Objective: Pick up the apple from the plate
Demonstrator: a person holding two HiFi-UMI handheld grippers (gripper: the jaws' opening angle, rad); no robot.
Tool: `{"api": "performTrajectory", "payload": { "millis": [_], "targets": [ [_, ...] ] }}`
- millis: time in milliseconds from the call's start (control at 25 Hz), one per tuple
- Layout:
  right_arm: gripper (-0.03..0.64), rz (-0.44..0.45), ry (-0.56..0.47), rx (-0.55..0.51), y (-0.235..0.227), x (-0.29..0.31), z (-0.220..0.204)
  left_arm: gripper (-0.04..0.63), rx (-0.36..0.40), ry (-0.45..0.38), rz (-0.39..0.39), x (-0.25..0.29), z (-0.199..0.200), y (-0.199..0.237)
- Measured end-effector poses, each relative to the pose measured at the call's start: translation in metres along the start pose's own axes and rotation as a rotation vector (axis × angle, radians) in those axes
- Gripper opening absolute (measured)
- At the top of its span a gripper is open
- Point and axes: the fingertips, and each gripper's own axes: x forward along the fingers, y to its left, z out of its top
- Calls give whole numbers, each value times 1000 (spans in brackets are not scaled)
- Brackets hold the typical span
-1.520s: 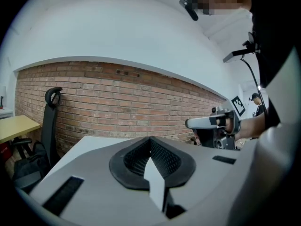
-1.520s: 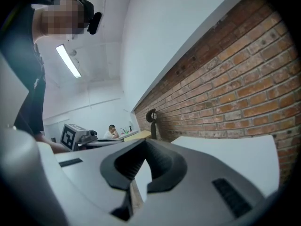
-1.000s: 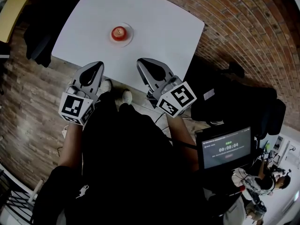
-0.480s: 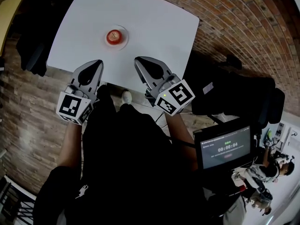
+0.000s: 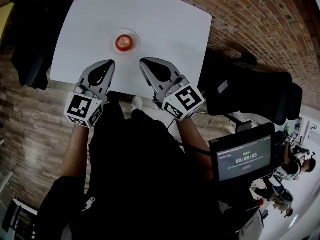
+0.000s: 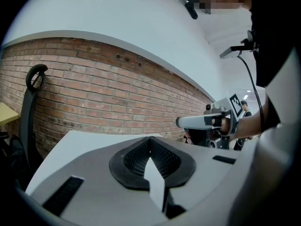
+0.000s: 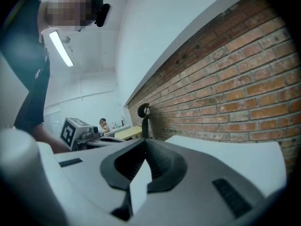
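Observation:
A red apple [image 5: 124,42] sits on a small round plate [image 5: 134,35] on the white table [image 5: 165,29], toward its near side. My left gripper [image 5: 111,62] is shut and empty, its tip over the table's near edge just below and left of the plate. My right gripper [image 5: 142,61] is also shut and empty, its tip just below and right of the plate. Neither touches the apple. In the left gripper view the shut jaws [image 6: 150,138] point at the brick wall, with the right gripper [image 6: 207,122] beside them. The right gripper view shows its shut jaws [image 7: 144,141] and the left gripper [image 7: 77,131]; the apple is hidden in both.
A black chair with a bag [image 5: 250,91] stands right of the table. A screen with a timer [image 5: 244,159] is at my lower right. Dark furniture [image 5: 30,59] stands left of the table. Brick paving surrounds it, and people are at the far lower right.
Both grippers have moved forward, from short of the table to over its near edge, and closer to the plate. Both stayed shut.

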Motion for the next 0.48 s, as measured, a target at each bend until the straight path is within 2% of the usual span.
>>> {"api": "performTrajectory", "payload": {
  "millis": [280, 480],
  "targets": [
    [3, -55, 51, -13, -19, 25, -25, 5, 0, 61, -24, 19, -23, 26],
    [3, -54, 104, -44, -25, 44, -46, 5, -18, 86, -41, 28, -39, 39]
  ]
}}
